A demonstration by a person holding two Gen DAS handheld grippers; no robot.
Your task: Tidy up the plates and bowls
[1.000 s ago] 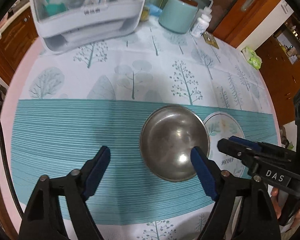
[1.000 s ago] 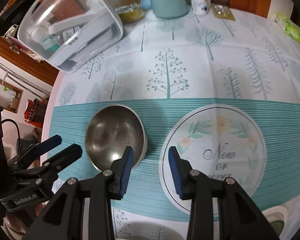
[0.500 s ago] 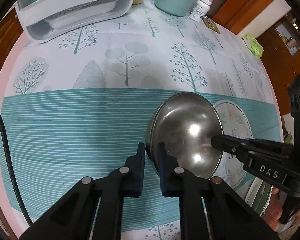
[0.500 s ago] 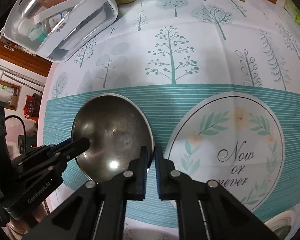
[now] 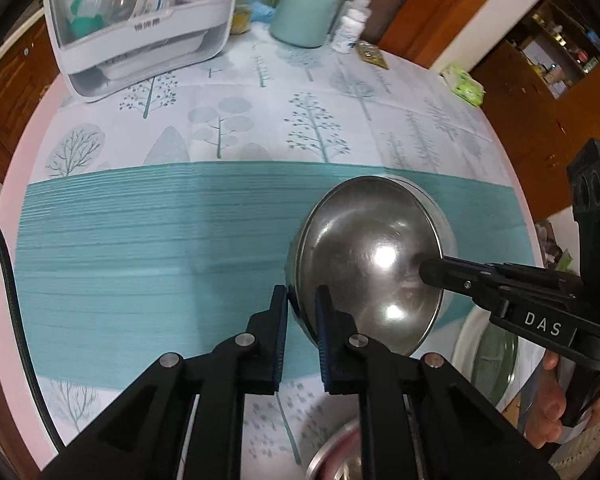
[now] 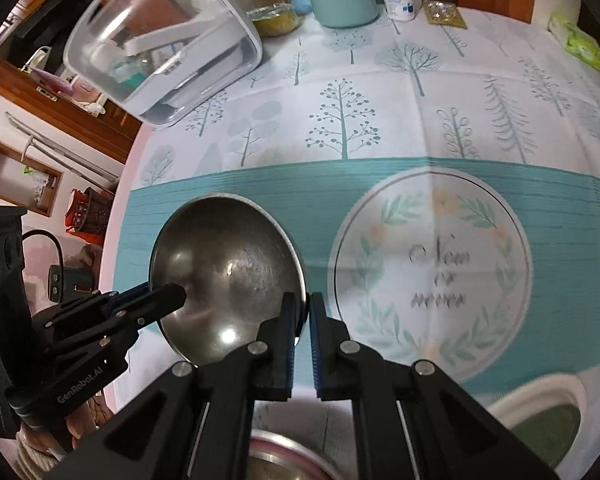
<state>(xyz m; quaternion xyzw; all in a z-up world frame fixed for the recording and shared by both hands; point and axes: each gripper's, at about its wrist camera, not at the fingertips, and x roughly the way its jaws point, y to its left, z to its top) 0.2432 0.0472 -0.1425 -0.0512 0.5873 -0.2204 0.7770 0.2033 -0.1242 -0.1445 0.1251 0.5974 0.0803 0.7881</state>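
A steel bowl (image 5: 364, 256) is held above the teal tablecloth, tilted. My left gripper (image 5: 302, 300) is shut on the bowl's left rim. My right gripper (image 6: 305, 306) is shut on the bowl's (image 6: 224, 272) right rim. In the left wrist view the right gripper (image 5: 432, 270) reaches in from the right over the bowl. In the right wrist view the left gripper (image 6: 168, 296) comes in from the left. A second steel bowl (image 5: 336, 456) lies below at the near edge, also in the right wrist view (image 6: 288, 460). A white dish with a green inside (image 6: 548, 420) sits at the near right.
A clear storage box with a white handle (image 5: 140, 28) stands at the back left. A teal canister (image 5: 306, 14), a white pill bottle (image 5: 350, 28) and a green wipes pack (image 5: 466, 88) stand along the back. A round table (image 5: 24, 152) carries the cloth.
Both grippers closed on opposite rims of the steel bowl. The bowl has since risen off the cloth and moved toward the near edge.
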